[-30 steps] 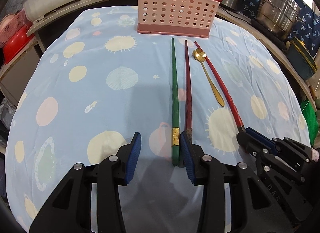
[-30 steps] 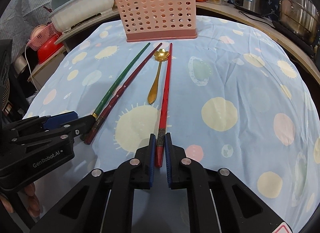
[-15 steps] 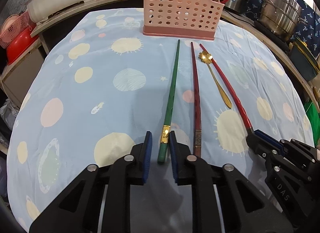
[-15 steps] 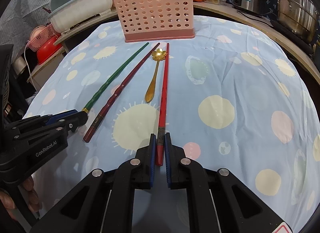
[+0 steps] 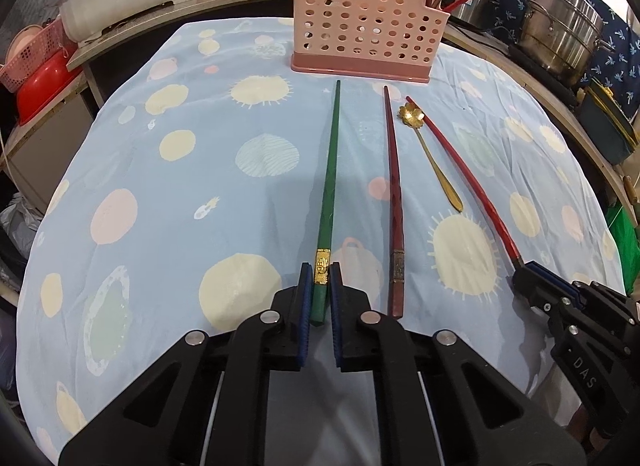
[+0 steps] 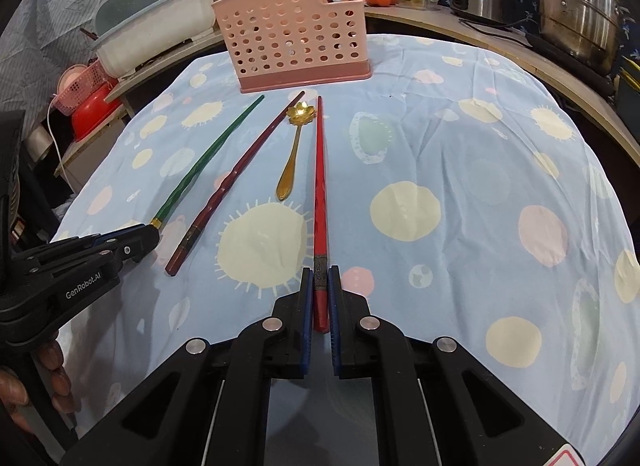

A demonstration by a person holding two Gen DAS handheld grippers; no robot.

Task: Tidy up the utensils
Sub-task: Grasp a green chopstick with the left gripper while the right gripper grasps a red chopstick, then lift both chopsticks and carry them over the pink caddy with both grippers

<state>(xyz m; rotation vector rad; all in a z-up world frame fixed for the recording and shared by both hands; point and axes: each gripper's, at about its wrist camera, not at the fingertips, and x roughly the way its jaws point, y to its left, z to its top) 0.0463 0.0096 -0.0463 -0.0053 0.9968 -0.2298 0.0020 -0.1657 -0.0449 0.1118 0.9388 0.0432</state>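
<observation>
Several utensils lie on the spotted blue tablecloth [image 5: 168,201] in front of a pink perforated utensil holder [image 5: 362,31] [image 6: 294,41]. My left gripper [image 5: 319,278] is shut on the thick end of the green chopstick [image 5: 330,169] [image 6: 208,157]. My right gripper [image 6: 320,280] is shut on the thick end of the bright red chopstick [image 6: 319,169] [image 5: 464,171]. Between them lie a dark maroon chopstick [image 5: 394,193] [image 6: 240,175] and a gold flower-bowl spoon [image 5: 426,149] [image 6: 294,145], both free. The right gripper's body [image 5: 576,314] shows at the left wrist view's right edge.
The holder has chopsticks standing in its right compartment. Steel pots [image 6: 576,1] sit on the counter at the back right. A white basin [image 6: 156,21] and a red bowl with pink basket [image 5: 36,73] stand at the back left. A person's fingers [image 6: 52,378] hold the left gripper.
My left gripper slid left from between the green and maroon chopsticks, centred on the green one and closed on it. The green chopstick shifted slightly left. The right gripper kept its hold on the red chopstick.
</observation>
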